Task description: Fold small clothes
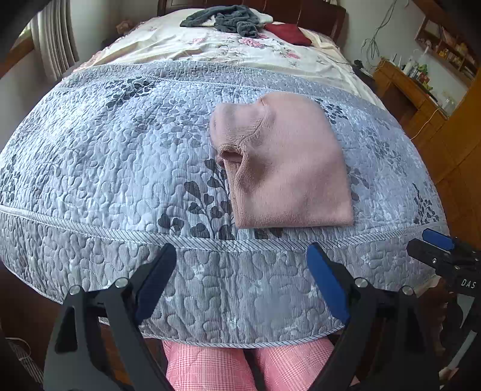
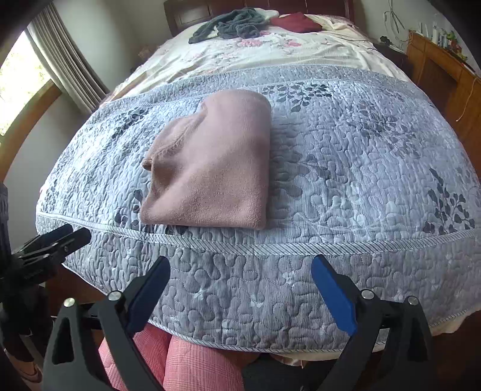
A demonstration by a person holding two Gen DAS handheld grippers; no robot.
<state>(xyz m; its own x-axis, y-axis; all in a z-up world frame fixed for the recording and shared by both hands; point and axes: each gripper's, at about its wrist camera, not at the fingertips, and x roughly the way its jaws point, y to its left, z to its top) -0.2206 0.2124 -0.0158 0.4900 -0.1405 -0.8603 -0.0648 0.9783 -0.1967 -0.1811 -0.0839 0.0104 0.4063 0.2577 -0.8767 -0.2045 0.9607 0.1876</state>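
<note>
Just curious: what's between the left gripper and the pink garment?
Only bare blue quilt, seen in the left wrist view, separates the left gripper from the garment.

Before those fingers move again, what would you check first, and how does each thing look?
1. Left gripper open and empty: ok.
2. Right gripper open and empty: ok.
3. Pink garment lies folded on the quilt, apart from both grippers: ok.
4. Fold tidy: not ok, a ribbed opening gapes at its left edge.
5. Grey clothes at the bed's far end within reach: cannot tell.
</note>
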